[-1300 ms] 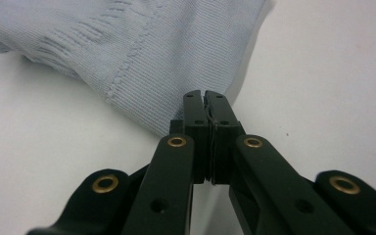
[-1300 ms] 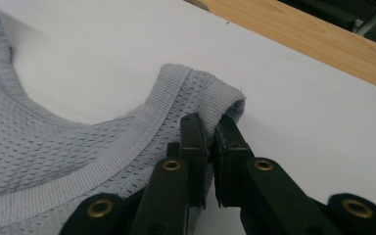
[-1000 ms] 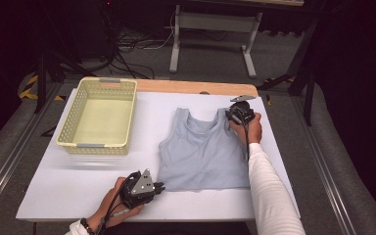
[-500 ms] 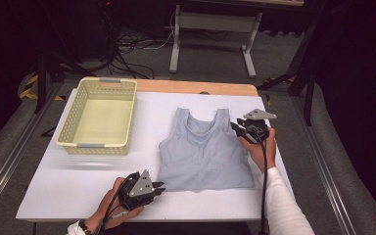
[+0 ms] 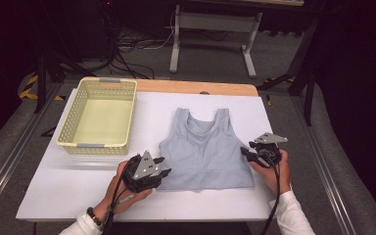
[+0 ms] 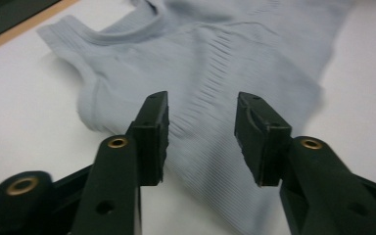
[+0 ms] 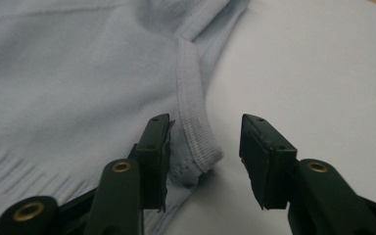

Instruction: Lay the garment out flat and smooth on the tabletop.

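Note:
A light grey-blue tank top (image 5: 205,149) lies flat on the white table top (image 5: 68,191), straps pointing away from the person. My left gripper (image 5: 162,166) sits at the top's near left hem corner. In the left gripper view its jaws (image 6: 201,139) have just been opening and stand apart above the ribbed fabric (image 6: 225,58), gripping nothing. My right gripper (image 5: 246,152) is at the top's right side edge. Its jaws (image 7: 204,156) have also just been opening, and the armhole band (image 7: 191,98) lies loose between them, not pinched.
A pale yellow plastic basket (image 5: 100,145) stands with nothing in it at the table's back left. A wooden edge (image 5: 196,87) runs along the far side. Beyond it are dark floor, cables and a metal stand (image 5: 210,24).
The right gripper has slid from the right shoulder strap toward the person along the top's right edge, and its jaws have opened. The left gripper has lifted slightly at the hem corner and opened.

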The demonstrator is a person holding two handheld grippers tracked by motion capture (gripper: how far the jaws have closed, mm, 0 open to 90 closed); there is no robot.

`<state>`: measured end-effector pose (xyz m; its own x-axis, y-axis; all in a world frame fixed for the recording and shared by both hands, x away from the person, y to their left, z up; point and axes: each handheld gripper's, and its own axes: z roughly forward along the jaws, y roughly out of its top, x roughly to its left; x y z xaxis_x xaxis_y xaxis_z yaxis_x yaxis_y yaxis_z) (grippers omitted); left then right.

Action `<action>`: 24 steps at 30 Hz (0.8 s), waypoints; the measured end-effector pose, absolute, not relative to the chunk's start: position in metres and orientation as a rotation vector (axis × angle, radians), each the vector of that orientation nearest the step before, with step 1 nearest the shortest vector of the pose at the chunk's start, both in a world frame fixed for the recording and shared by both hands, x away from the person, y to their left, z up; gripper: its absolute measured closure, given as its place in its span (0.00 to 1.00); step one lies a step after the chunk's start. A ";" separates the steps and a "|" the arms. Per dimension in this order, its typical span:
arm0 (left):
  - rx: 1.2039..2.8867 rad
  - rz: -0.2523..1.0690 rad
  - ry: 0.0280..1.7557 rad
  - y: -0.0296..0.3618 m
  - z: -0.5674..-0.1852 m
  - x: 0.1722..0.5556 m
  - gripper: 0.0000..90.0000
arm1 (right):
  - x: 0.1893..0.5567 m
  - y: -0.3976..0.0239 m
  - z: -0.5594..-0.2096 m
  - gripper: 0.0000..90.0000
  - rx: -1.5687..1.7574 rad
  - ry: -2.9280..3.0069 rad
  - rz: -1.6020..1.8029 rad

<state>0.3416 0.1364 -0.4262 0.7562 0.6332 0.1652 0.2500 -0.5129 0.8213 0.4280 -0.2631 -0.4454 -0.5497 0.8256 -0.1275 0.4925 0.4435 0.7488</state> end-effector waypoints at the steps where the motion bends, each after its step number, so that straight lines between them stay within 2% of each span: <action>1: 2.102 0.580 0.684 0.135 -0.427 0.347 0.55 | 0.429 -0.264 -0.448 0.60 1.119 2.221 0.923; 2: 2.095 0.590 0.708 0.133 -0.428 0.353 0.52 | 0.431 -0.264 -0.449 0.61 1.126 2.222 0.924; 7: 2.080 0.625 0.818 0.127 -0.435 0.379 0.44 | 0.433 -0.267 -0.454 0.85 1.143 2.255 0.958; 10: 2.070 0.628 0.867 0.125 -0.439 0.388 0.42 | 0.431 -0.270 -0.451 0.94 1.127 2.248 0.919; 16: 2.085 0.614 0.894 0.120 -0.447 0.400 0.39 | 0.427 -0.279 -0.443 0.95 1.141 2.205 0.896; 21: 2.084 0.543 0.959 0.118 -0.455 0.412 0.32 | 0.428 -0.279 -0.445 0.93 1.168 2.184 0.874; 22: 2.092 0.528 0.974 0.117 -0.456 0.414 0.31 | 0.427 -0.277 -0.446 0.91 1.166 2.181 0.857; 24: 2.118 0.486 1.004 0.113 -0.460 0.417 0.30 | 0.427 -0.275 -0.446 0.78 1.160 2.160 0.826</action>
<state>0.4173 0.1134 -0.4597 0.6237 0.7812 0.0264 0.5051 -0.4286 0.7491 0.4267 -0.2753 -0.4462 -0.4782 0.8608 -0.1744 0.5249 0.4393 0.7291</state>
